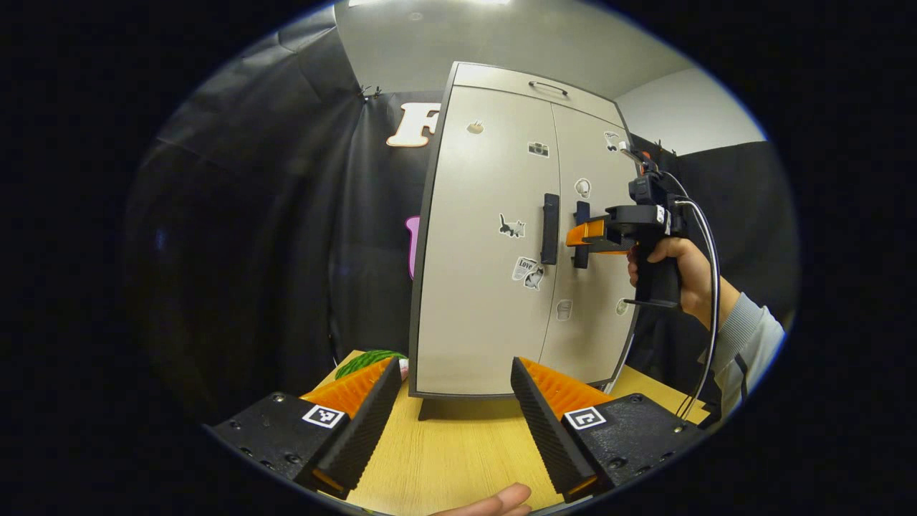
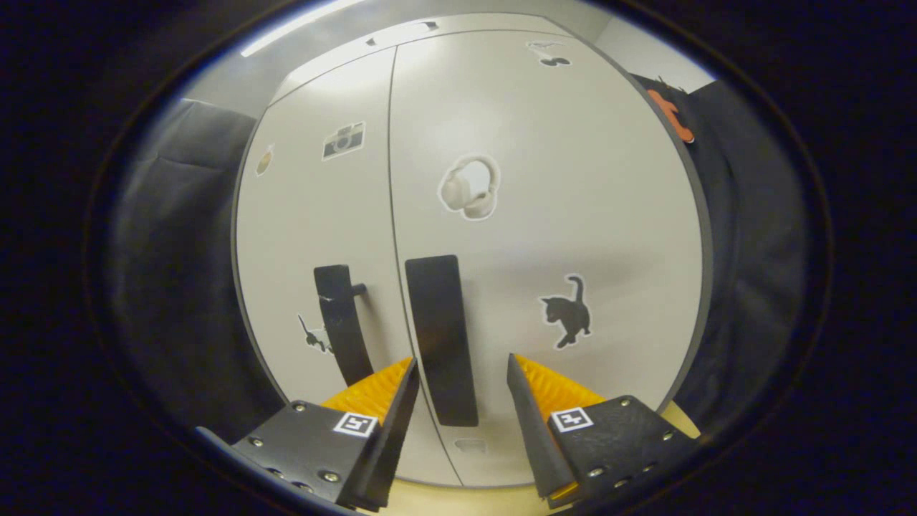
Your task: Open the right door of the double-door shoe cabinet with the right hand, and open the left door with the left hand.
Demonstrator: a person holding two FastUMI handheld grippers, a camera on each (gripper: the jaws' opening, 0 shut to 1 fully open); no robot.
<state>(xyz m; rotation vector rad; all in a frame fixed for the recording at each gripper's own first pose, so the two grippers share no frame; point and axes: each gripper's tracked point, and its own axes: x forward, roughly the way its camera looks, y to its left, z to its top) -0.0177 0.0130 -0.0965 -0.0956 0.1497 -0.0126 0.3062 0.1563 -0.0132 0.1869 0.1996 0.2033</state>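
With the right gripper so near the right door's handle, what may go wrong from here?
1. The right gripper is open around the right handle, near its lower end; a low grip may slip when pulling.
2. The left handle is close beside, so a finger may catch it.
3. The cabinet stands free on the table and might slide.

Cabinet doors (image 1: 487,236) smooth, matt; handles (image 2: 440,337) matt black plastic; table (image 1: 458,451) wood-grain; wall cloth.
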